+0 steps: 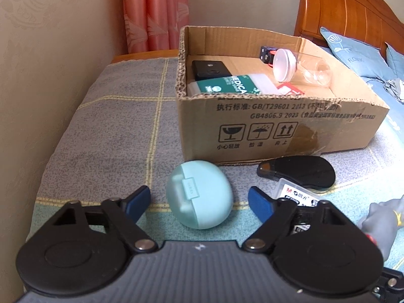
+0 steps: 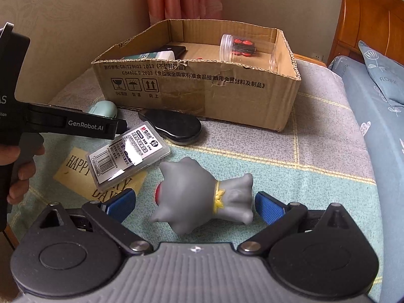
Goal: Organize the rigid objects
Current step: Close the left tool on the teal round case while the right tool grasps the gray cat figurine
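Note:
A mint-green oval case (image 1: 199, 194) lies on the bed cover between the open fingers of my left gripper (image 1: 199, 202), not gripped. It also shows in the right wrist view (image 2: 103, 108). A grey rubber toy figure (image 2: 202, 197) lies on its side between the open fingers of my right gripper (image 2: 194, 205). Its edge shows in the left wrist view (image 1: 386, 217). The open cardboard box (image 1: 277, 131) stands behind, holding a clear jar (image 1: 300, 67), a green-white pack (image 1: 224, 88) and a black device (image 1: 209, 69).
A black oval case (image 2: 171, 126) and a clear plastic lead box (image 2: 131, 154) lie in front of the cardboard box (image 2: 202, 93). A paper card (image 2: 75, 169) lies under the lead box. The left gripper's body (image 2: 63, 123) fills the left side. Pillows (image 2: 383, 75) and a wooden headboard (image 2: 366, 12) are to the right.

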Available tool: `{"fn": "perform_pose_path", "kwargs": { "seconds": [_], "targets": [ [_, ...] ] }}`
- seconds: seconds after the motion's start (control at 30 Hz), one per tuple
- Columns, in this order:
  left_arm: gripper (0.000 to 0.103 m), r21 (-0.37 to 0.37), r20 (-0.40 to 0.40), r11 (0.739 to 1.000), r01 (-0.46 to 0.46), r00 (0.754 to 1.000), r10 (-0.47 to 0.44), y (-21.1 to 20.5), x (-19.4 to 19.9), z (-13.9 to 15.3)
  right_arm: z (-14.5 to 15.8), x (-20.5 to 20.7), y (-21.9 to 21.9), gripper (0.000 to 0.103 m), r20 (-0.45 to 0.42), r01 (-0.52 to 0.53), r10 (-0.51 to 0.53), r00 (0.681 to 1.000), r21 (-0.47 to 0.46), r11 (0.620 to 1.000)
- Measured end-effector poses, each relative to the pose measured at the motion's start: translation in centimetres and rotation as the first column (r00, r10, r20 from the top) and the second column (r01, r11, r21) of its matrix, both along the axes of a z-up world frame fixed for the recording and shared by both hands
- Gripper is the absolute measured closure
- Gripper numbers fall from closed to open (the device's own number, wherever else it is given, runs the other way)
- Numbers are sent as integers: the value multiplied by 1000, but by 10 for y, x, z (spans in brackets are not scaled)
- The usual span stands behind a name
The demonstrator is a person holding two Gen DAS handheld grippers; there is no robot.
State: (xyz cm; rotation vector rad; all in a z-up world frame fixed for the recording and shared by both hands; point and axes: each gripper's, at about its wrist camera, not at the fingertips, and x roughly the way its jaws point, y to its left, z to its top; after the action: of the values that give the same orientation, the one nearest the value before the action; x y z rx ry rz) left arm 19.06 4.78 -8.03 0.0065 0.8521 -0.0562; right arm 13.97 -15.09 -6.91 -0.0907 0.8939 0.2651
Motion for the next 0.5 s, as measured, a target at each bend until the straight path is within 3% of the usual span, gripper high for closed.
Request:
{"fn": "perform_pose_path", "kwargs": {
  "seconds": [0.3,0.5],
  "targets": [
    [48,4,26,993,115,993,-115,-11,2,2,0,-2,7,20,22,-34,35,999,-55,998],
    [49,7,19,995,101,995,-101,-13,-1,4,3,0,7,20,17,-37,38,999,-51,998]
  ]
}}
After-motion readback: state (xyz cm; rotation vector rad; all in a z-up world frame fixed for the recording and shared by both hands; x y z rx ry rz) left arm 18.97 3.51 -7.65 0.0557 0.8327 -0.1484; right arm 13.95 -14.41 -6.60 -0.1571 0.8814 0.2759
